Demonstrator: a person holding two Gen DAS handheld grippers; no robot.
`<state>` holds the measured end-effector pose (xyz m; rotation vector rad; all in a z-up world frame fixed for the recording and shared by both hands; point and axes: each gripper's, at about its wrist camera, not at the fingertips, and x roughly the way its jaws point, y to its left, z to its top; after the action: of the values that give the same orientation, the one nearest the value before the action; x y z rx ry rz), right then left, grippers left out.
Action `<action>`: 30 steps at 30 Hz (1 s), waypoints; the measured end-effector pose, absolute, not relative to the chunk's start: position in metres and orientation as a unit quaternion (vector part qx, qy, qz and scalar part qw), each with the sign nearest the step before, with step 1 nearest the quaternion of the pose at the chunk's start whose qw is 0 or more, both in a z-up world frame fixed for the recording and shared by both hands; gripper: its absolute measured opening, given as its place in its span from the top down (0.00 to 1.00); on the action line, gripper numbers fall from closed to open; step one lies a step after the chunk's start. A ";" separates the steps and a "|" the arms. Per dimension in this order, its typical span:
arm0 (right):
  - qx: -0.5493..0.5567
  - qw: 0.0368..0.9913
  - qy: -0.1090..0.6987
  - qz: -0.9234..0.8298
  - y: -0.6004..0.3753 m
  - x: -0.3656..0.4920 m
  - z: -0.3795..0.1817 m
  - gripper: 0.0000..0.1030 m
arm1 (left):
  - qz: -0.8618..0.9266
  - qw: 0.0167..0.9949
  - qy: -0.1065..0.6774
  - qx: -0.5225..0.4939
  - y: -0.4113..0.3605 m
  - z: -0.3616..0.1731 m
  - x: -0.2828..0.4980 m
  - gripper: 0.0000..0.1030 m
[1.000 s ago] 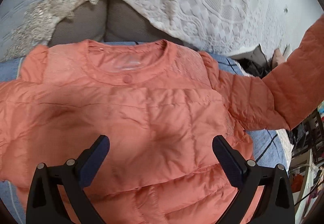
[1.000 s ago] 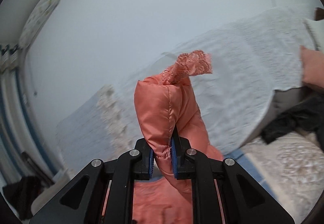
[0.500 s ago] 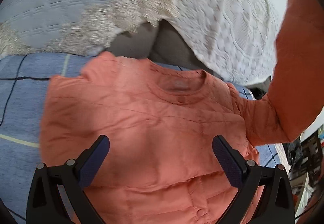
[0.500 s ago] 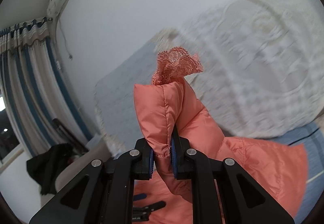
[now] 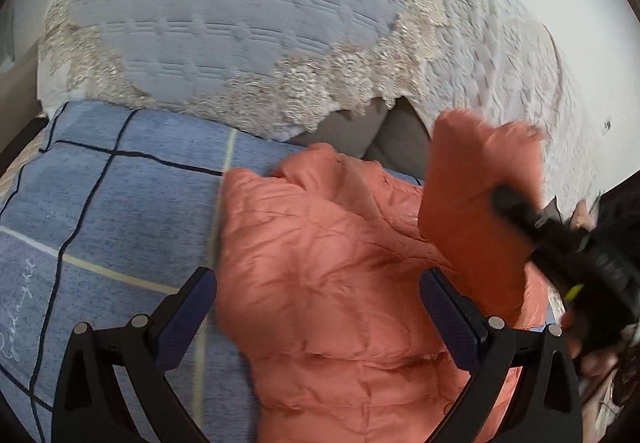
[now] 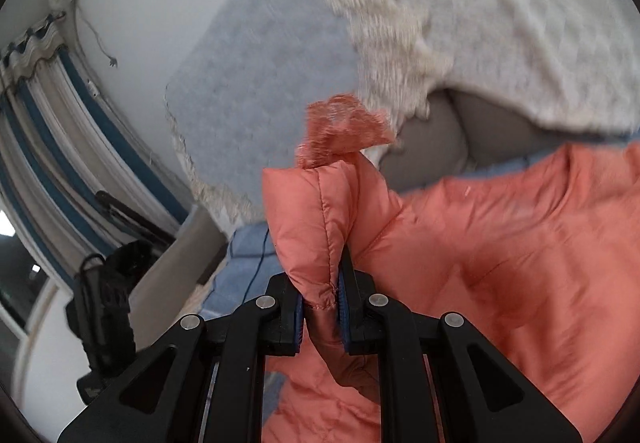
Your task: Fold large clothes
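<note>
Right-wrist view: right gripper [image 6: 322,305] pinched the lace-trimmed sleeve cuff [image 6: 320,211] of the salmon quilted jacket [image 6: 520,263], jaws just beginning to ease apart, carrying the sleeve over the body at 3 o'clock, presumably to fold it inward. Left gripper [image 5: 316,315] stood wide and empty above the jacket spread flat on the blue checked blanket [image 5: 112,211], apparently ready to steady it.

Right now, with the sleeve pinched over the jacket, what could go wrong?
1. The right gripper is opening on the sleeve cuff; the sleeve may drop before it lies across the orange jacket, landing crooked.
2. The left gripper hovers open, pinning nothing, so the slippery jacket could shift on the blue blanket.
</note>
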<state>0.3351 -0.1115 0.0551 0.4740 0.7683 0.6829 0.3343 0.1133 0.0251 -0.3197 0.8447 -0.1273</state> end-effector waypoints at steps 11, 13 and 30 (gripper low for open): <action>0.183 0.847 0.351 0.355 -0.126 0.317 0.083 0.52 | -0.070 0.895 0.403 -0.178 0.118 0.027 0.341 0.00; 0.185 0.862 0.332 0.336 -0.146 0.314 0.097 0.52 | -0.069 0.901 0.395 -0.167 0.112 0.033 0.342 0.00; 0.025 0.912 0.407 0.037 -0.265 0.318 0.037 0.52 | -0.089 0.890 0.441 -0.073 0.022 0.008 0.376 0.00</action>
<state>0.3183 -0.2651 0.0368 0.0516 0.8379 0.0768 0.3764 0.0224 0.0084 -0.1508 0.9149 -0.1838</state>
